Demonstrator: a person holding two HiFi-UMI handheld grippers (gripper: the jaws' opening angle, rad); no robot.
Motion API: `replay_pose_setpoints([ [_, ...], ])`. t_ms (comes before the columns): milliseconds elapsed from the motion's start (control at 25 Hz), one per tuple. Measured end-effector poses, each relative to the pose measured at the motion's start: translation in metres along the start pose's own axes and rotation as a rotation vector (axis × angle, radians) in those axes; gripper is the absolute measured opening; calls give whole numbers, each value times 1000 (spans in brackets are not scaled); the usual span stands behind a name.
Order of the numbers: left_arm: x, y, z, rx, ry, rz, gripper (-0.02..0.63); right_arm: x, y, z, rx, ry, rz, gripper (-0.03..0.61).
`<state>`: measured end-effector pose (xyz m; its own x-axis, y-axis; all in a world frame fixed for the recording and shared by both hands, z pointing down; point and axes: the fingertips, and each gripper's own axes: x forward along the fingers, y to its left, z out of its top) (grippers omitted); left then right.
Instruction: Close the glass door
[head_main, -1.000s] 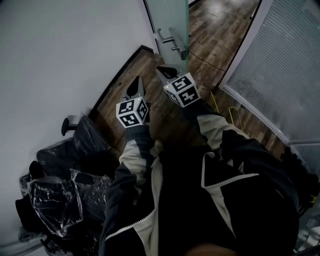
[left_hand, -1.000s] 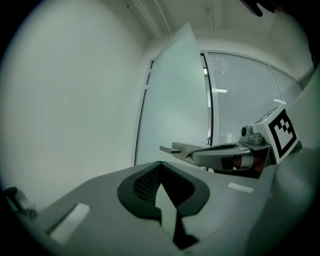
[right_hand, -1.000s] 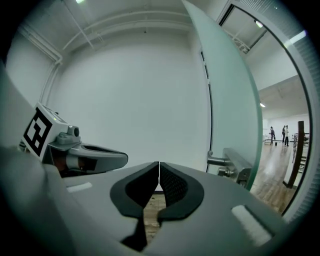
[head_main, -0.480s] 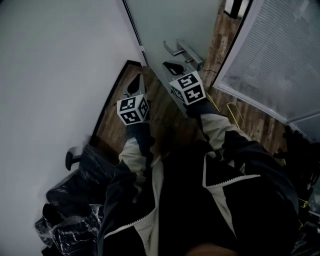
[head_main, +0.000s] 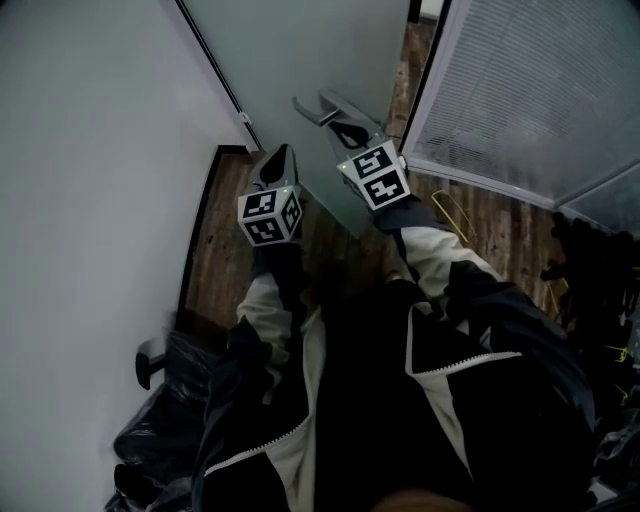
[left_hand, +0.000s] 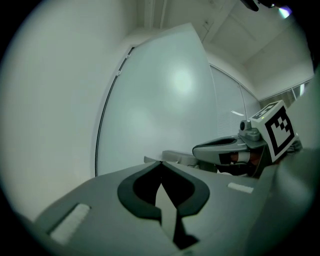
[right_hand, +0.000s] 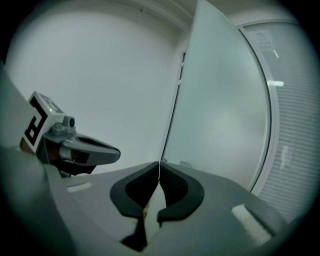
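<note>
Facing the frosted glass door, left gripper and right gripper both have jaws together, empty. Silver lever handle lies beside the right.

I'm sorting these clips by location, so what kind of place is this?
Probably an office interior, at a doorway. There is a frosted glass door with a metal lever handle, a glazed partition with blinds beside it, and wood-plank flooring along a plain white wall.
</note>
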<state>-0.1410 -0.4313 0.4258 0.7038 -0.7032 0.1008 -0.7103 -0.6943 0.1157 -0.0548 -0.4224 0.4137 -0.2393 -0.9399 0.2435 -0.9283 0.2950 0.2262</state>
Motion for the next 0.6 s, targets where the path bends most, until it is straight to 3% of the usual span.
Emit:
replay_pose_setpoints([
  [120, 9, -8, -3, -1, 4, -27, 3, 2, 3, -3, -260, 82, -33, 12],
  [160, 11, -10, -2, 0, 3, -34, 3, 6, 4, -5, -360, 116, -38, 31],
  [240, 14, -13, 0, 12, 5, -46, 3, 16, 6, -10, -536, 183, -43, 127],
  [320, 16, -16, 2, 21, 8, -52, 3, 27, 4, -18, -684, 250, -46, 161],
  [440, 16, -15, 2, 20, 7, -50, 3, 44, -5, -37, -879, 370, -42, 250],
  [600, 9, -6, -2, 12, 11, -32, 3, 63, -12, -52, -1073, 455, -55, 279],
])
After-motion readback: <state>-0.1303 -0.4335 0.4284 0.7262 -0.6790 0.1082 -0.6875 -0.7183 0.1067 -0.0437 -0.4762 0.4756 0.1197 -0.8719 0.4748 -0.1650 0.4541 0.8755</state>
